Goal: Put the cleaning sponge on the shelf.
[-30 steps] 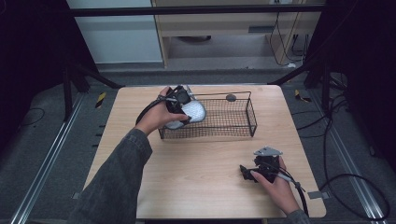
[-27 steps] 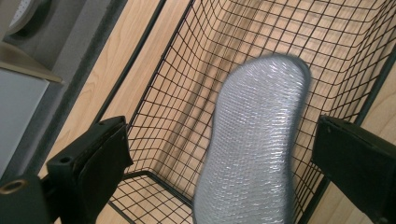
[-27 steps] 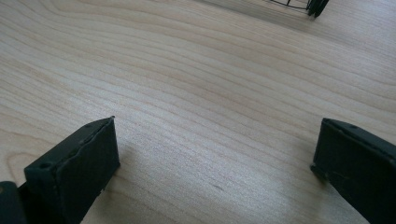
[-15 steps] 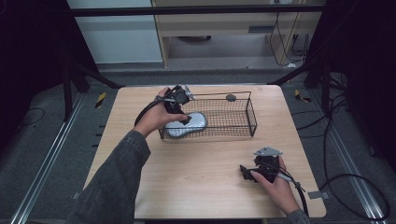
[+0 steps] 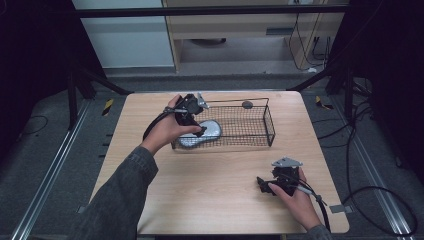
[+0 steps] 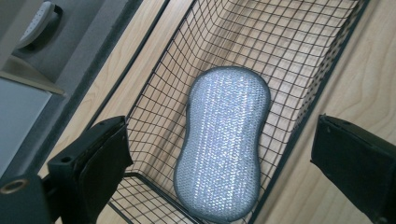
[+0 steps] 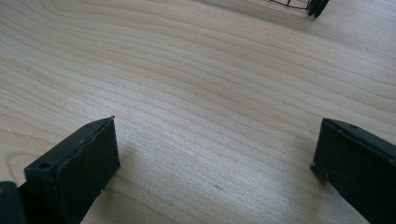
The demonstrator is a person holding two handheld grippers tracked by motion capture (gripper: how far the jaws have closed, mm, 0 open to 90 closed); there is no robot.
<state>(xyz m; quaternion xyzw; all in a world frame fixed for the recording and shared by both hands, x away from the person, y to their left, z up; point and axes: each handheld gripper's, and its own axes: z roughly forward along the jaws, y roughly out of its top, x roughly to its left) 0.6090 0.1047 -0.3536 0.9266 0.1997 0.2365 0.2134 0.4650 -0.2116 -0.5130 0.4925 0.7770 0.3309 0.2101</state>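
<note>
A silver, peanut-shaped scrub sponge (image 6: 222, 142) lies flat on the floor of the black wire basket (image 5: 260, 120), at its left end (image 5: 202, 134). My left gripper (image 5: 196, 124) hovers just above that end, open, its jaws spread wide to either side of the sponge with nothing between them (image 6: 219, 186). My right gripper (image 5: 265, 186) rests low over the bare wooden table (image 7: 210, 93) near the front right, open and holding nothing.
The wire basket's walls (image 6: 299, 107) rise around the sponge. A small dark round object (image 5: 247, 104) sits by the basket's far rim. The table's edge and a grey floor with cables (image 5: 370, 165) lie to the right.
The sponge, held at the basket's left rim a second ago, now lies on the basket floor. My left gripper has let go of it. The right gripper has stayed put.
</note>
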